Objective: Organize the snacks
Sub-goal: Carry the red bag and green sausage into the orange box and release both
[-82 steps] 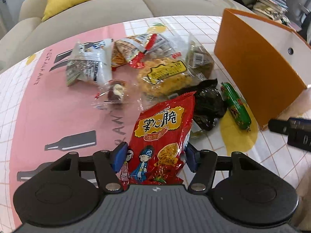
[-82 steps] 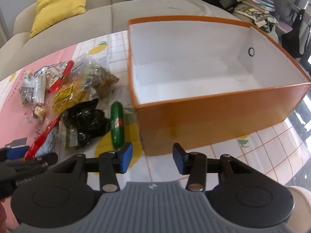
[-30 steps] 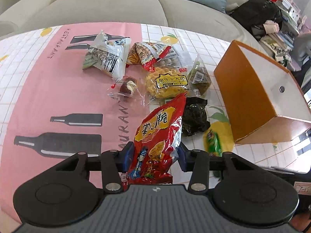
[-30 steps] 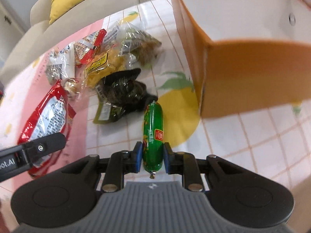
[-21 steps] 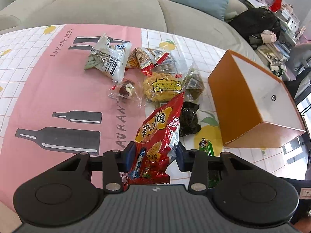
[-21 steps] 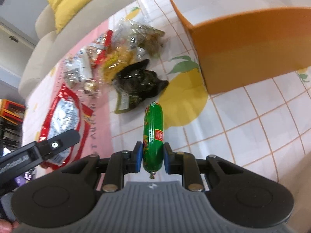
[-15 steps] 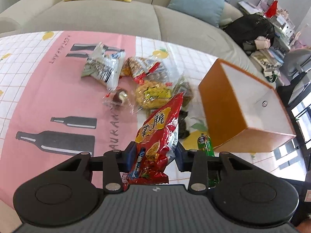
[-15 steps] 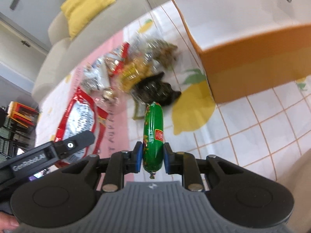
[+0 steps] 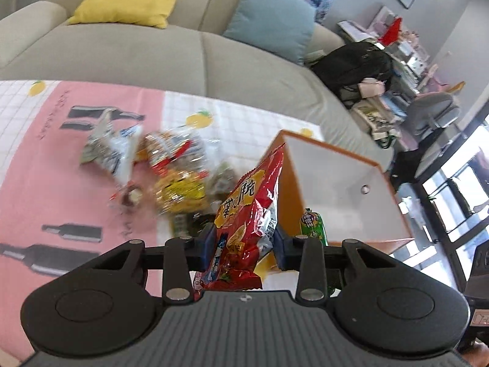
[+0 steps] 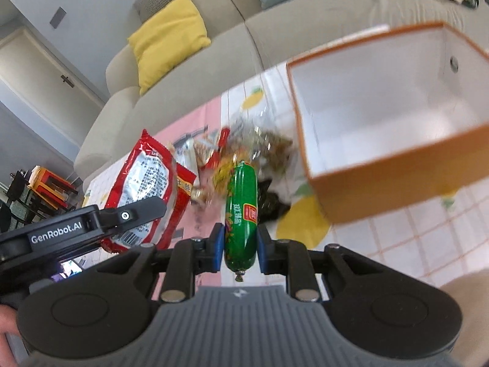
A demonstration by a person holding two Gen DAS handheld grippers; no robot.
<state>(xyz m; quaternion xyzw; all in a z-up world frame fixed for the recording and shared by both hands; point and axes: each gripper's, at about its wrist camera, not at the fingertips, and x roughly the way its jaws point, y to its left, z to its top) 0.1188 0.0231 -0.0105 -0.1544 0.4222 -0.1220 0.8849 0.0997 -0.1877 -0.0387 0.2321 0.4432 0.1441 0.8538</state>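
Snacks lifted, carrying step: left tool (image 9: 243,246) grips red crinkly chip bag (image 9: 247,214), right tool (image 10: 237,246) clamps green plastic-wrapped sausage (image 10: 241,211).
Next, both need lowering inside the open orange cardboard box (image 10: 397,180), then releasing.

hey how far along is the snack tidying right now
Nothing looks packed yet: the orange box shows only its bare white inside. In hand: the left gripper is shut on the red snack bag, its fingers having just been closing, and the right gripper is shut on the green sausage, both lifted off the table. Left: the blurred pile of packets on the tablecloth.
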